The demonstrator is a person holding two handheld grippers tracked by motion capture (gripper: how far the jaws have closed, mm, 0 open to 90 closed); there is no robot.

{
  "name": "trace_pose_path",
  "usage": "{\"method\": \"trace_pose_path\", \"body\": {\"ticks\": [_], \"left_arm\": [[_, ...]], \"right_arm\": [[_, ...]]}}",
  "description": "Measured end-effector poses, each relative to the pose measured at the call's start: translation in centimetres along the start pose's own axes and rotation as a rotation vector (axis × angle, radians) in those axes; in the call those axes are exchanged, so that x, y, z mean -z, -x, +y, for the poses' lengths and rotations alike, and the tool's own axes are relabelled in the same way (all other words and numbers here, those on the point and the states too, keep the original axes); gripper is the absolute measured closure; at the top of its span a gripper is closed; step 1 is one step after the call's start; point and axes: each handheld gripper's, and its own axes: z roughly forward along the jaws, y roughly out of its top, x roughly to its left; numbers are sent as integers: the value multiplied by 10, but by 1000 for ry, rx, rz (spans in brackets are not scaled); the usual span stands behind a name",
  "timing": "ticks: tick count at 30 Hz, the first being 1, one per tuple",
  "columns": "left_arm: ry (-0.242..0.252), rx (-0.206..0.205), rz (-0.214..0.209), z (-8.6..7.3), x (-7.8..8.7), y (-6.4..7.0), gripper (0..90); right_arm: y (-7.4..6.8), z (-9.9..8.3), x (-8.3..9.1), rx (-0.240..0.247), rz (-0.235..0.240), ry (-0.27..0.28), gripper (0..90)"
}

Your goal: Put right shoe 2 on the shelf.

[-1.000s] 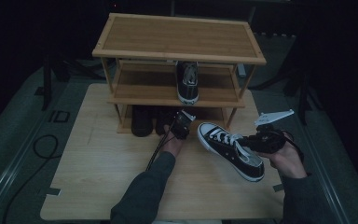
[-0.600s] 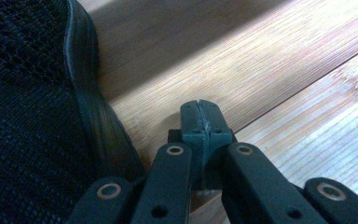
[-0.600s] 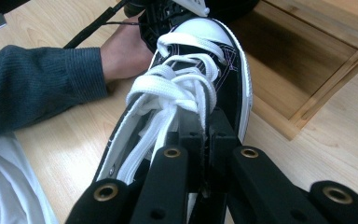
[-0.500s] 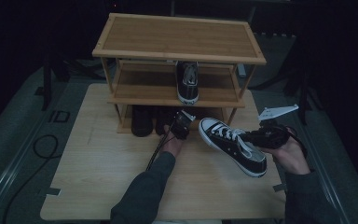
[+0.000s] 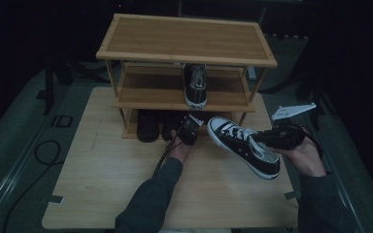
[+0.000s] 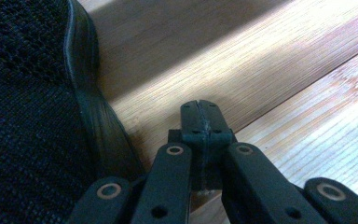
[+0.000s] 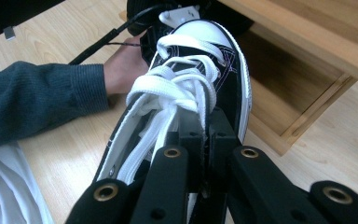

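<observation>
One sneaker (image 5: 245,144) clamped at its side wall by right gripper (image 7: 204,140); light, floppy canvas, left gripper (image 6: 200,122) closed empty

Sneaker (image 5: 245,145) black, white laces, white toe; rack (image 5: 187,41) light wood; sleeve (image 7: 32,100) grey-blue.

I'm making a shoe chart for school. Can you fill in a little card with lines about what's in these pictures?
Held shoe: black-and-white sneaker, gripped at its side wall by the right gripper
Shelved shoe: matching sneaker on the rack's middle shelf
Rack: wooden shoe rack on the table
Left gripper: fingers shut, empty, low by a black mesh shoe
</observation>
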Motion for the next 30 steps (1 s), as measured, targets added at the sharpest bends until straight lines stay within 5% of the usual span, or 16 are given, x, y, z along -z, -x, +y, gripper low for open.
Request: {"method": "trace_pose_path", "body": {"ticks": [30], "left_arm": [[1,1,-3,0,0,0,900]], "right_arm": [[11,41,19,1,-46,85,881]]}}
